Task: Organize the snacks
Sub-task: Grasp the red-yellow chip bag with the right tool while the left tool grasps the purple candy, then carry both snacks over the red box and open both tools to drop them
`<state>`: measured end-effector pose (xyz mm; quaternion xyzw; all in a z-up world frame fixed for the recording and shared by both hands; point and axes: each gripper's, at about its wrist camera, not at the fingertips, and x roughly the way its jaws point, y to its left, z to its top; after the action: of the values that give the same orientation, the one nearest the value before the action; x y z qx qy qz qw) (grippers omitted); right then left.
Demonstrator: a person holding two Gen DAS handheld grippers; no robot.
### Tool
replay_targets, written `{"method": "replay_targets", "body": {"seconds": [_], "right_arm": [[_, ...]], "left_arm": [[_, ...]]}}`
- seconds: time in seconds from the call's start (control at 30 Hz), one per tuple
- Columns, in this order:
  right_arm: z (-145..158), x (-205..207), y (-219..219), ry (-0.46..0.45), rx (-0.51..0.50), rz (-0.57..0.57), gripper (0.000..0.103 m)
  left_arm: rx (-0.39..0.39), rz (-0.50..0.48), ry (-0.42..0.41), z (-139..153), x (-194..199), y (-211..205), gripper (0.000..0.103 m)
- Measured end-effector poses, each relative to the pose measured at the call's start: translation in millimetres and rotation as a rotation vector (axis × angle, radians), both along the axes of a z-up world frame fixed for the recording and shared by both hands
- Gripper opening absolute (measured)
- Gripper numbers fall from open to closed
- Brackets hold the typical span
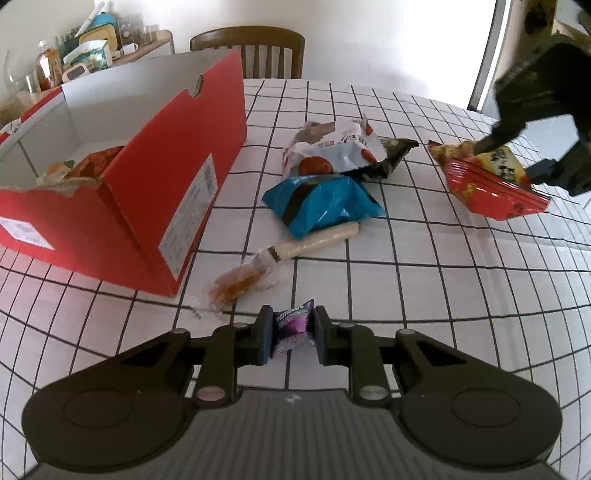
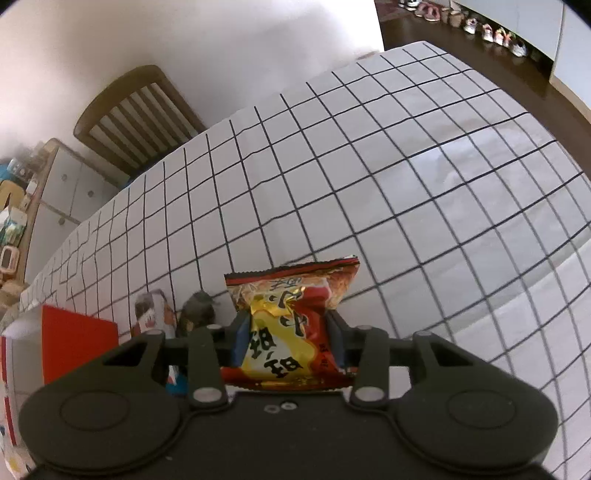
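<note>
My left gripper is shut on a small purple candy packet, just above the checked tablecloth. My right gripper is shut on a red and yellow snack bag, pinched across its middle; in the left wrist view the same bag shows at the right, held by the right gripper. A red cardboard box stands open at the left with an orange snack pack inside. A blue bag, a white and blue bag and a long wrapped stick lie between them.
A dark packet lies behind the white bag. A wooden chair stands at the table's far edge. A sideboard crowded with jars and containers is at the back left. Shoes line the floor beyond the table.
</note>
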<state>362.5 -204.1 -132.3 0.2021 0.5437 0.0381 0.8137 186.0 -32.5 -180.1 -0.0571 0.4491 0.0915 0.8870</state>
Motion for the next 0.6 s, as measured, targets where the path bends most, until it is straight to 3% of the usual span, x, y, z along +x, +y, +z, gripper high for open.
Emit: {"method": "replay_targets", "body": {"seconds": [0.6], "right_arm": [[42, -80, -17, -0.08, 0.047, 0.161, 0.041]], "left_arm": [[-0.097, -0.045, -0.067, 53, -40, 14, 0.023]]}}
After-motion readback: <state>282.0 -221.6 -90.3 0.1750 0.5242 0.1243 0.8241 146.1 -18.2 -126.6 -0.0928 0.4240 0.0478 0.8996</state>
